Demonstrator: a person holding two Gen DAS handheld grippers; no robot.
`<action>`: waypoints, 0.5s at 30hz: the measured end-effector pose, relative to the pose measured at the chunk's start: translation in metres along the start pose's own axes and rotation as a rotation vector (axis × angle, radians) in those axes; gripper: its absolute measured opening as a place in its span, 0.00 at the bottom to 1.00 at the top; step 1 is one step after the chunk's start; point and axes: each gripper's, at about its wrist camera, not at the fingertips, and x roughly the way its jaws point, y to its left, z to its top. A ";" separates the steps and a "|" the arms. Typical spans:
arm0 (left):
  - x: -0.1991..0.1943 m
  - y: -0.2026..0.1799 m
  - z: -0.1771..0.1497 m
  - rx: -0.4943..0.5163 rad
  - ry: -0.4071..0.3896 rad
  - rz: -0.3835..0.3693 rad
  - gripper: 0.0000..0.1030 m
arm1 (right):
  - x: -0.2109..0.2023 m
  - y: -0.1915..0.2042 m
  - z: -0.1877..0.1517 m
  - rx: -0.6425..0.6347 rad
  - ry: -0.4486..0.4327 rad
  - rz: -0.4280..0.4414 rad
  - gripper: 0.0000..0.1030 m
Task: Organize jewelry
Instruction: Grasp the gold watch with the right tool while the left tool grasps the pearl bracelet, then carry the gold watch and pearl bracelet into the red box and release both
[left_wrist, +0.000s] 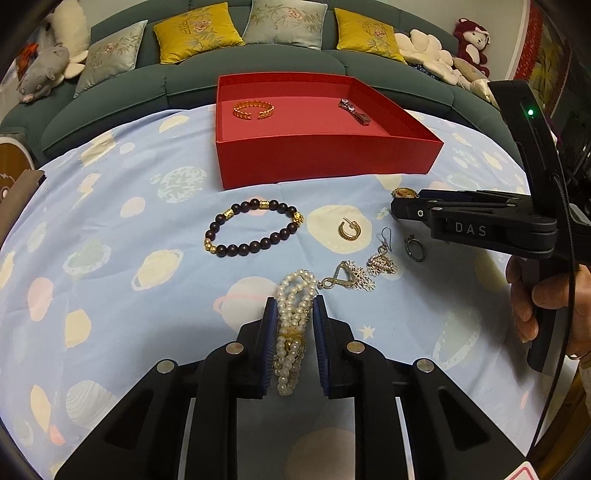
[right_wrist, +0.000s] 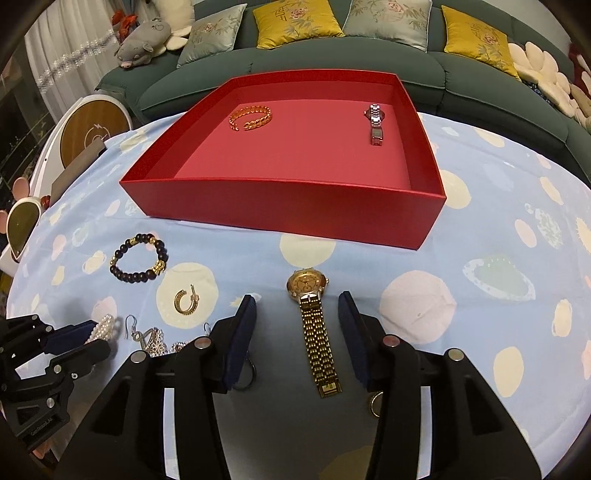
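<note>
Left gripper (left_wrist: 294, 314) low, jaws flanking pearl bracelet (left_wrist: 293, 332) — contact unclear, right gripper (right_wrist: 297, 314) wide open astride gold watch (right_wrist: 314, 328)

A red box (right_wrist: 280, 206) with a pinkish floor is seen on a pale blue cloth (left_wrist: 110, 229) printed with cream and pink planets. A gold watch (right_wrist: 314, 321), white pearls (left_wrist: 293, 325) and a dark brown bead bracelet (left_wrist: 255, 230) with gold spacers are shown.

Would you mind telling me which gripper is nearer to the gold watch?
Right. The right gripper straddles the gold watch, fingers open either side; the left gripper is away at the pearl bracelet.
</note>
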 end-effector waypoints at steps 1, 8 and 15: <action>-0.001 0.001 0.001 -0.003 -0.003 0.001 0.16 | 0.001 0.000 0.001 0.002 -0.002 -0.007 0.39; -0.013 0.009 0.007 -0.032 -0.027 0.000 0.16 | 0.003 0.002 0.005 0.018 -0.011 -0.045 0.21; -0.040 0.008 0.031 -0.058 -0.102 -0.027 0.16 | -0.021 0.015 0.015 0.022 -0.077 -0.019 0.21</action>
